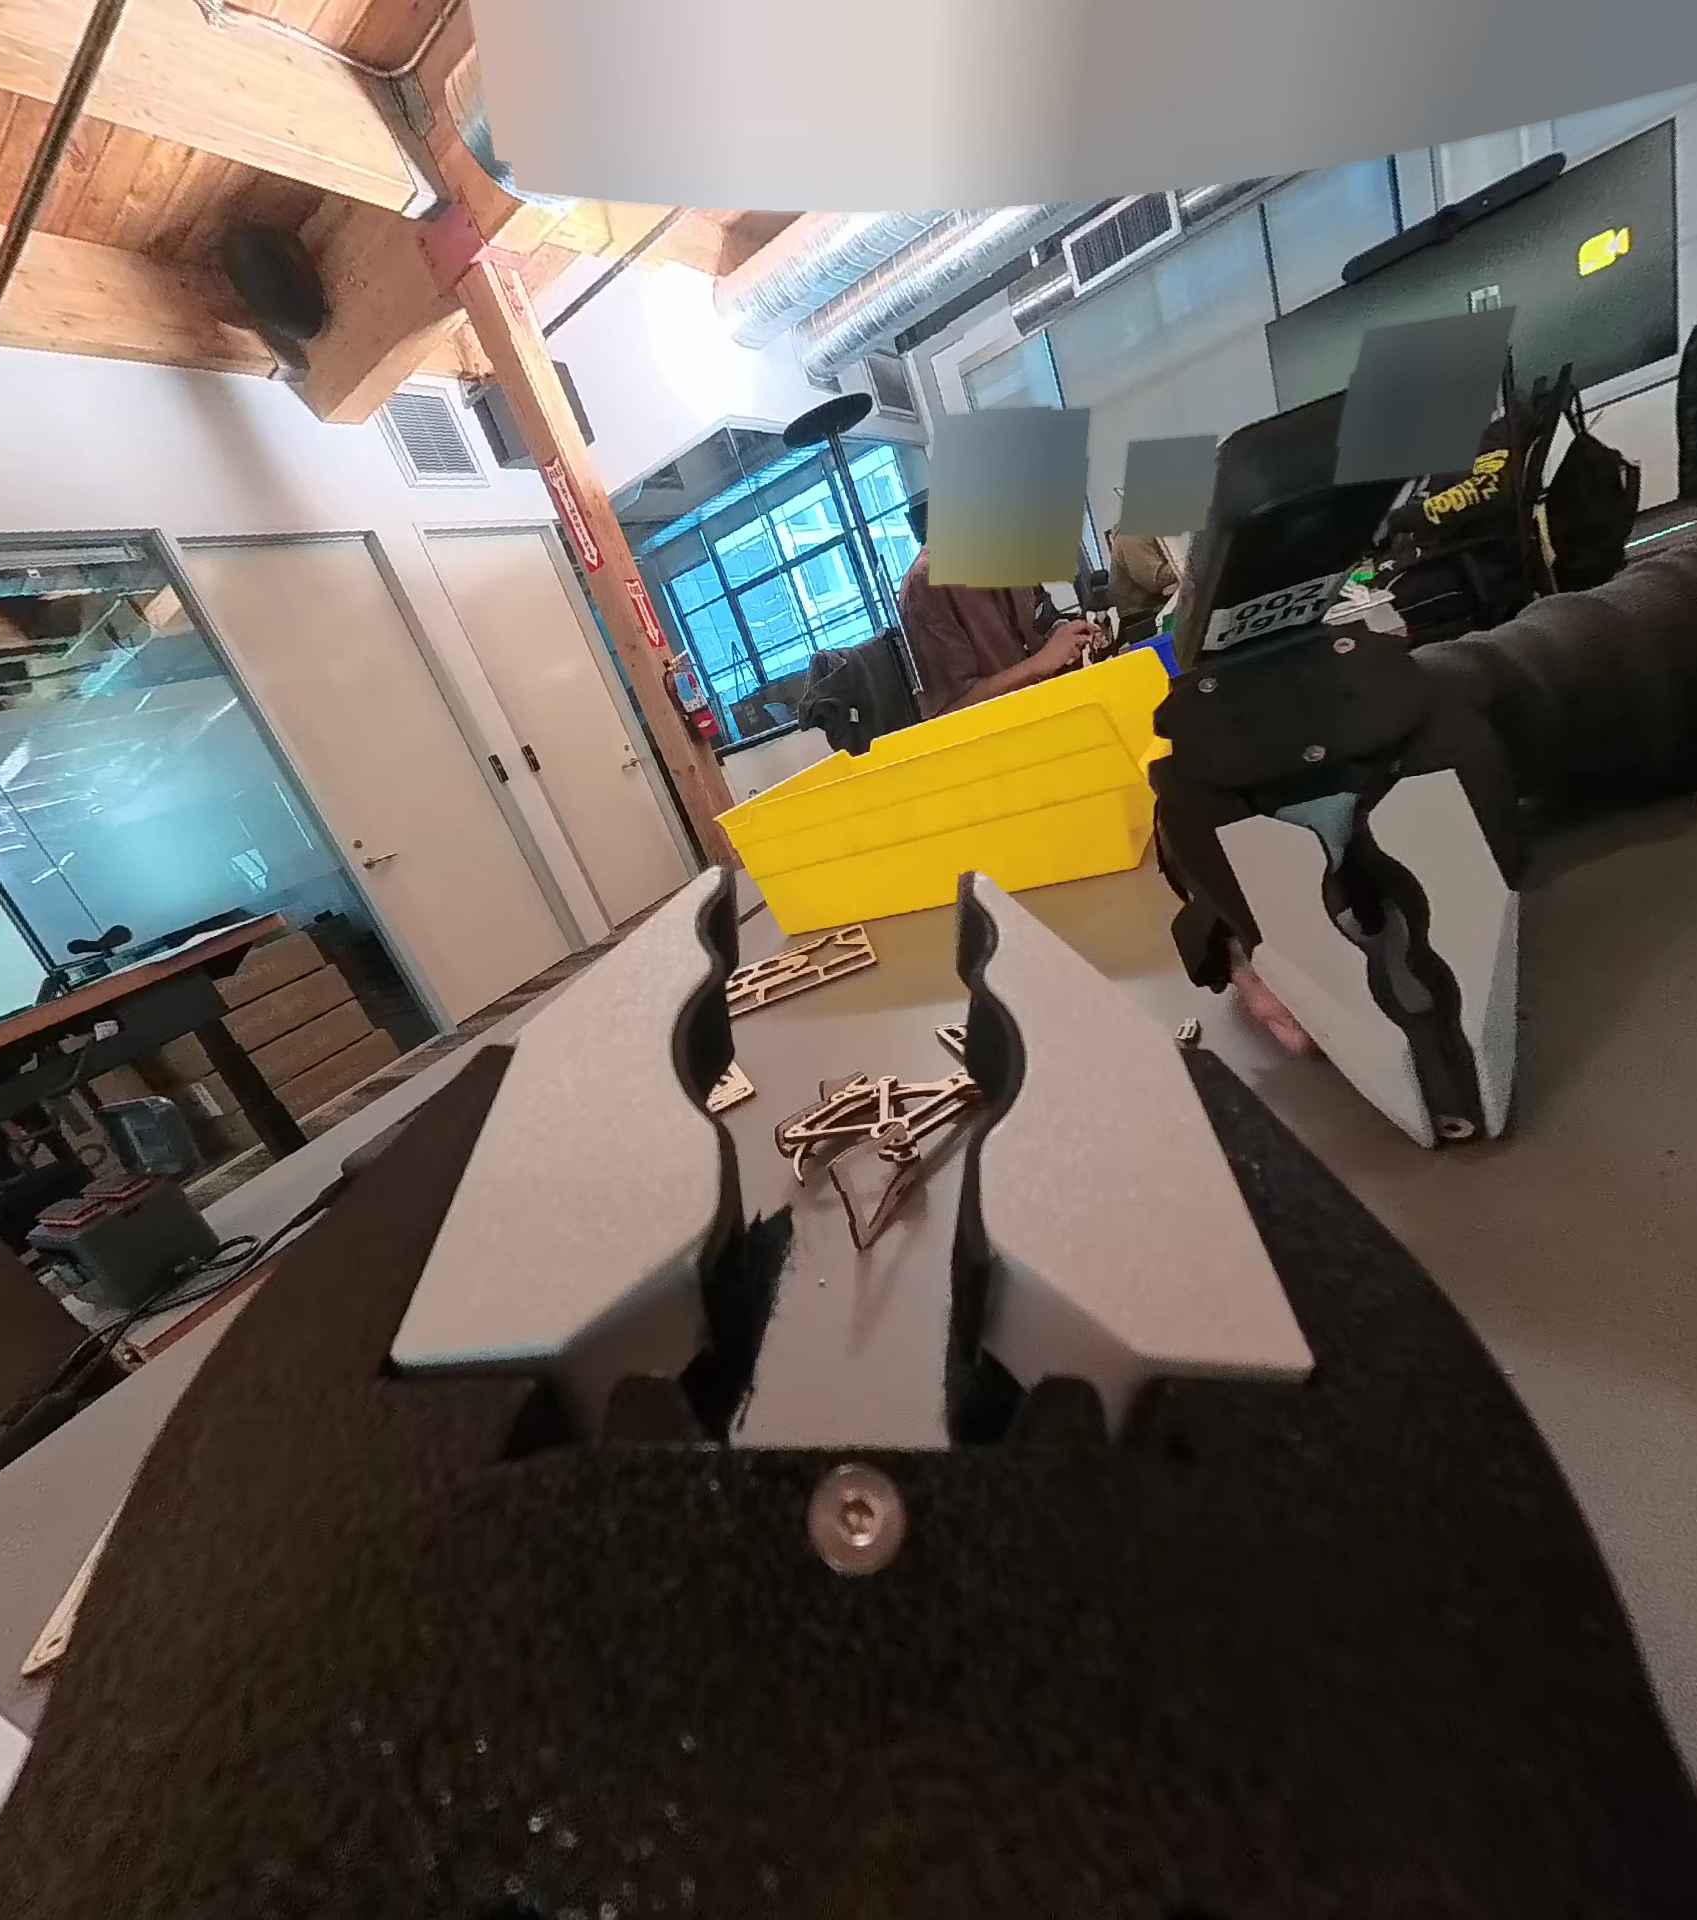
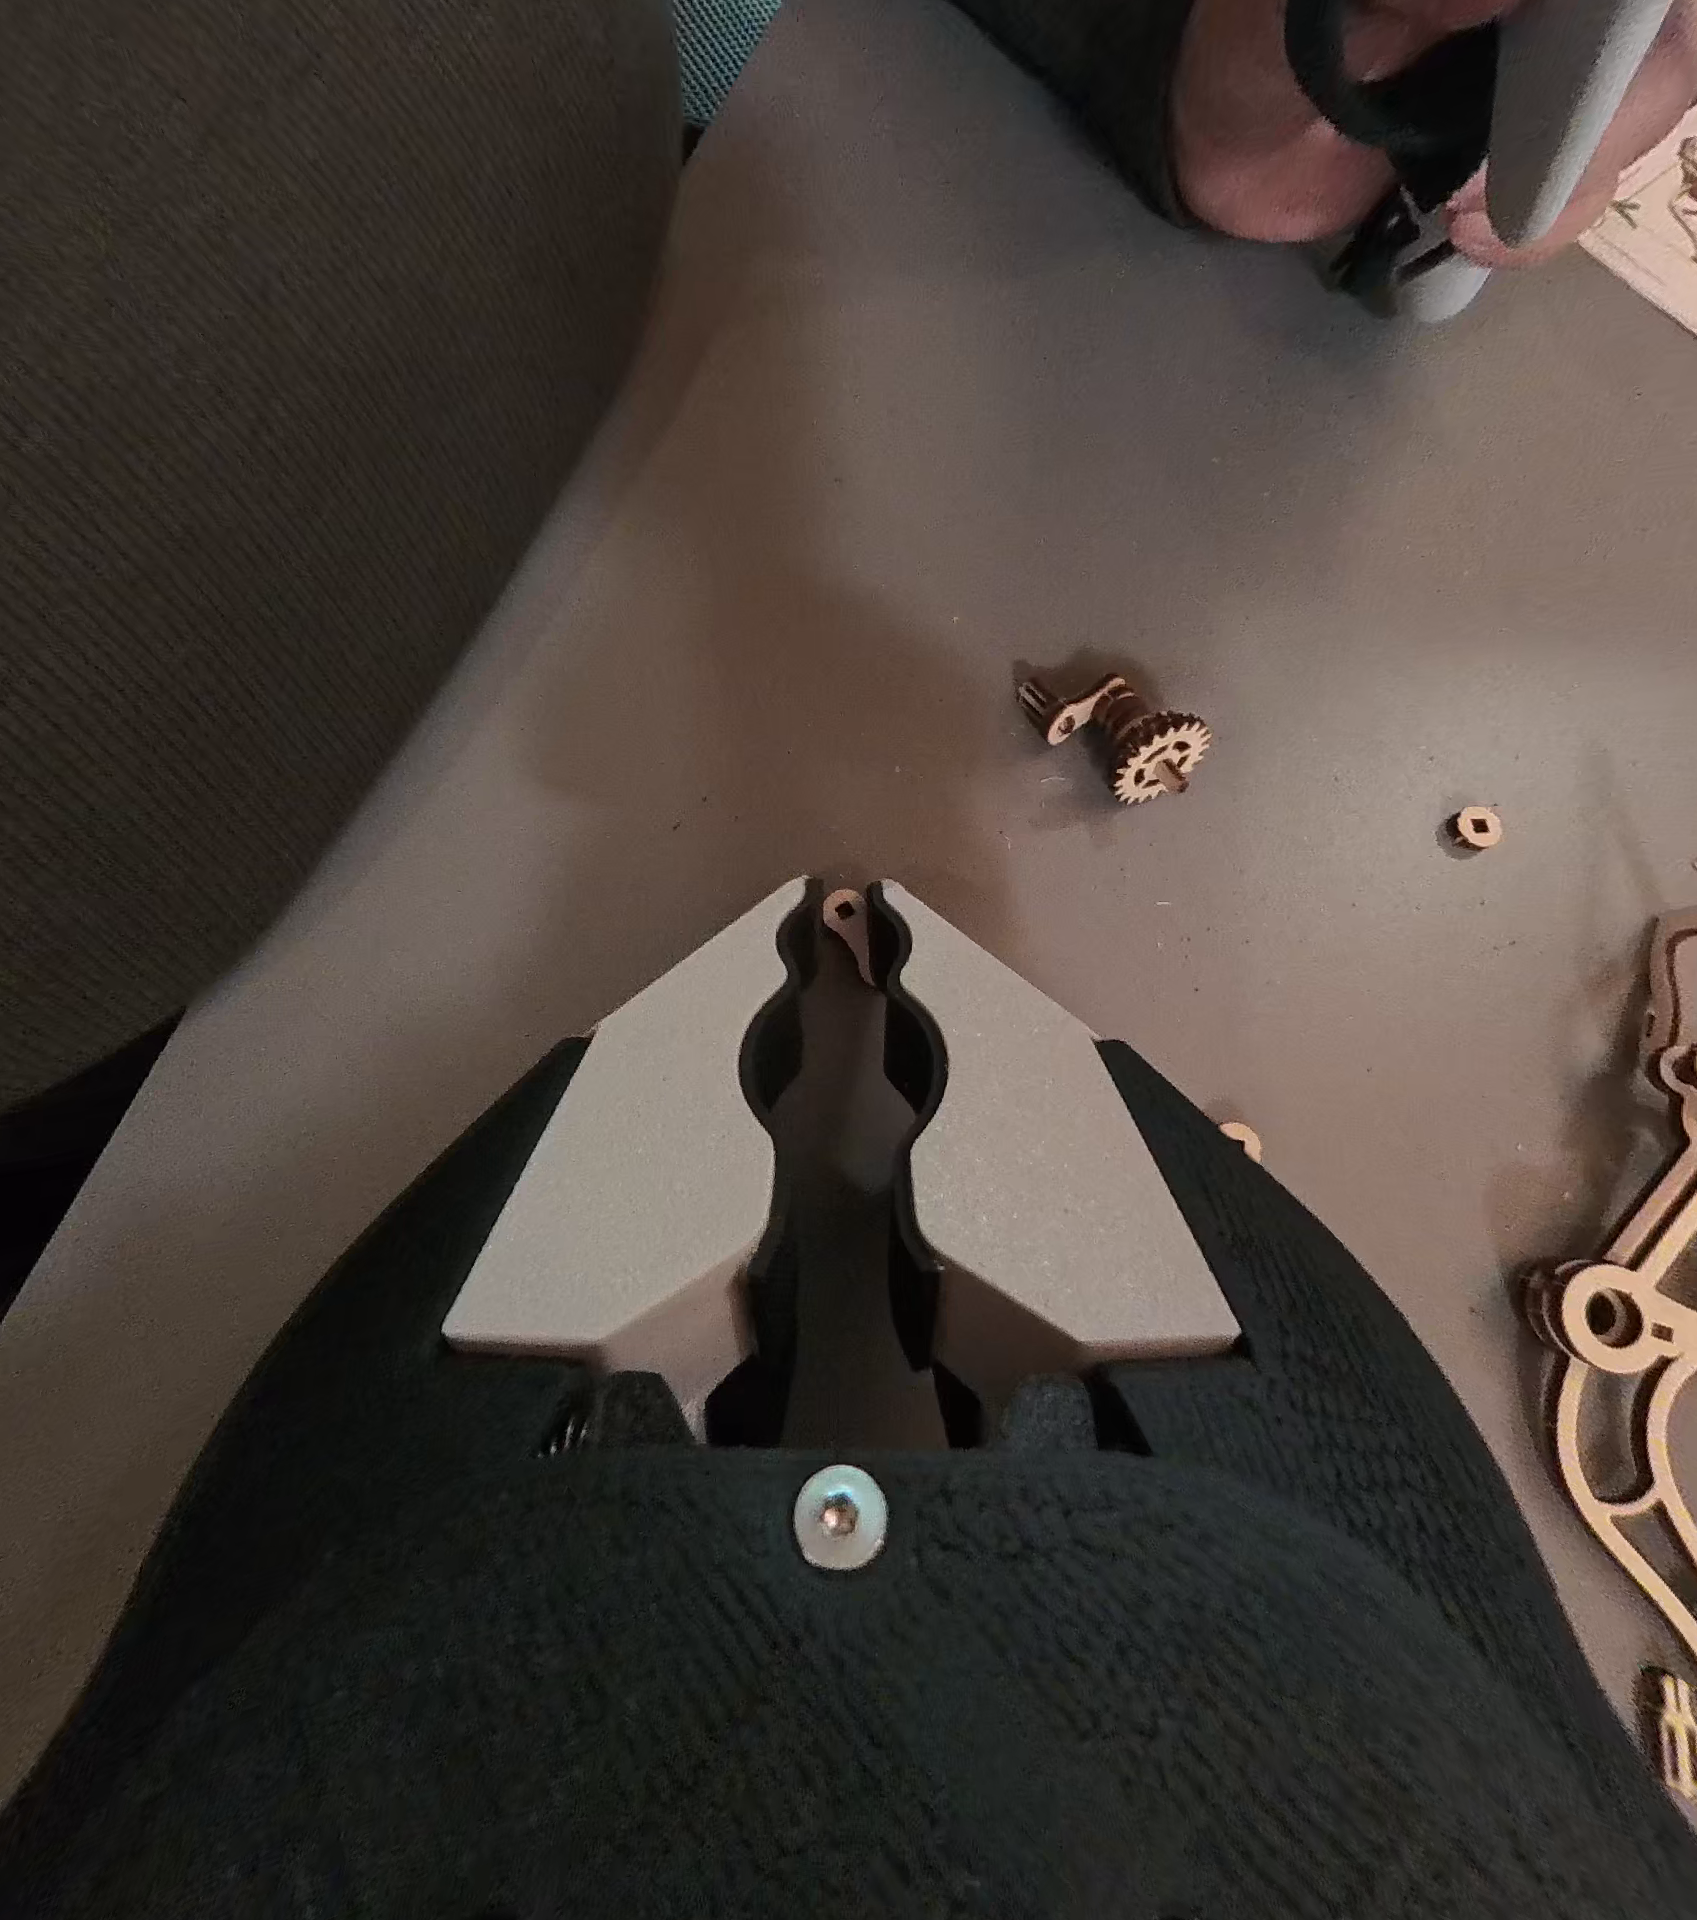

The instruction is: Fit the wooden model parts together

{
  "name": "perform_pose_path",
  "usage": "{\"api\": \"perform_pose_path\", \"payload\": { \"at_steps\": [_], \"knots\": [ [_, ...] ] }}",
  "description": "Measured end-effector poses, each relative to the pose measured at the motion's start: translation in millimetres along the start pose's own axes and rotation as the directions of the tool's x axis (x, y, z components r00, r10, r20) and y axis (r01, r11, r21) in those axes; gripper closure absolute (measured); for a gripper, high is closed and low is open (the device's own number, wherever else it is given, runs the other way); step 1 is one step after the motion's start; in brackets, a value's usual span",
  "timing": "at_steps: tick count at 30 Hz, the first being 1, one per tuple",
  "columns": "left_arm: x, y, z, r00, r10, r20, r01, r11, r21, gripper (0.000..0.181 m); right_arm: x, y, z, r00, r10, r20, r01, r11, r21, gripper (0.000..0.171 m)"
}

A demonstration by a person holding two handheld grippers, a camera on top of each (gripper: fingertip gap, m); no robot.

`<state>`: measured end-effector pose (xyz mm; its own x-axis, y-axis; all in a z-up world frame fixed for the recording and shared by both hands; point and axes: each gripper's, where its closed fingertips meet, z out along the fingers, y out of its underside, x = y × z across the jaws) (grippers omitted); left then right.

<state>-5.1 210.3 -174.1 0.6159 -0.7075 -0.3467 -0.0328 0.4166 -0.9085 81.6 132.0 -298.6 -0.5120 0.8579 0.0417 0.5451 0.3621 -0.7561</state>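
Pinching a small wooden link piece between its tips, the right tool points down at the grey counter, fingers nearly together around it. Just beyond lies a wooden gear-and-crank assembly, with two small wooden washers to its right and an openwork wooden frame at the right edge. The left tool sits low over the counter with its fingers apart, gripping nothing; the frame lies between them. Farther back stands a yellow bin; its contents are hidden by its wall. A cut-out wooden sheet lies before it.
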Motion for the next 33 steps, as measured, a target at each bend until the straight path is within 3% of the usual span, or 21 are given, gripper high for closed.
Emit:
{"api": "perform_pose_path", "payload": {
  "at_steps": [3, 9, 13, 16, 19, 22, 25, 27, 33],
  "knots": [
    [0, 0, 0, 1.000, 0.002, -0.002, -0.002, 1.000, 0.000, 0.142, 14, 2, -2, 0.997, 0.031, -0.066, -0.030, 1.000, 0.008, 0.164],
    [1, 1, 1, 1.000, 0.002, -0.005, -0.002, 1.000, -0.005, 0.142, 70, 8, -10, 0.931, 0.143, -0.336, -0.143, 0.989, 0.025, 0.164],
    [2, 4, 2, 1.000, 0.017, -0.006, -0.018, 1.000, -0.024, 0.142, 84, 10, -8, 0.902, 0.194, -0.386, -0.200, 0.980, 0.024, 0.164],
    [2, 4, 1, 1.000, 0.018, -0.007, -0.018, 1.000, -0.022, 0.142, 82, 0, -9, 0.909, 0.206, -0.361, -0.190, 0.978, 0.081, 0.142],
    [1, 3, 0, 1.000, 0.005, -0.007, -0.005, 1.000, -0.016, 0.142, 90, -17, -30, 0.879, 0.187, -0.439, -0.094, 0.970, 0.225, 0.134],
    [1, 1, -2, 1.000, -0.009, -0.009, 0.009, 1.000, -0.004, 0.144, 104, -39, -76, 0.738, 0.141, -0.660, 0.167, 0.910, 0.381, 0.143],
    [5, 0, -3, 0.999, -0.012, -0.032, 0.012, 1.000, -0.001, 0.152, 110, -43, -112, 0.518, 0.077, -0.852, 0.382, 0.870, 0.311, 0.159],
    [13, 2, -4, 0.996, -0.035, -0.085, 0.034, 0.999, -0.020, 0.176, 109, -44, -118, 0.440, 0.036, -0.897, 0.442, 0.861, 0.251, 0.165],
    [12, 7, -3, 0.993, -0.074, -0.090, 0.070, 0.996, -0.047, 0.181, 107, -48, -114, 0.458, 0.053, -0.888, 0.454, 0.844, 0.285, 0.167]
  ]
}}
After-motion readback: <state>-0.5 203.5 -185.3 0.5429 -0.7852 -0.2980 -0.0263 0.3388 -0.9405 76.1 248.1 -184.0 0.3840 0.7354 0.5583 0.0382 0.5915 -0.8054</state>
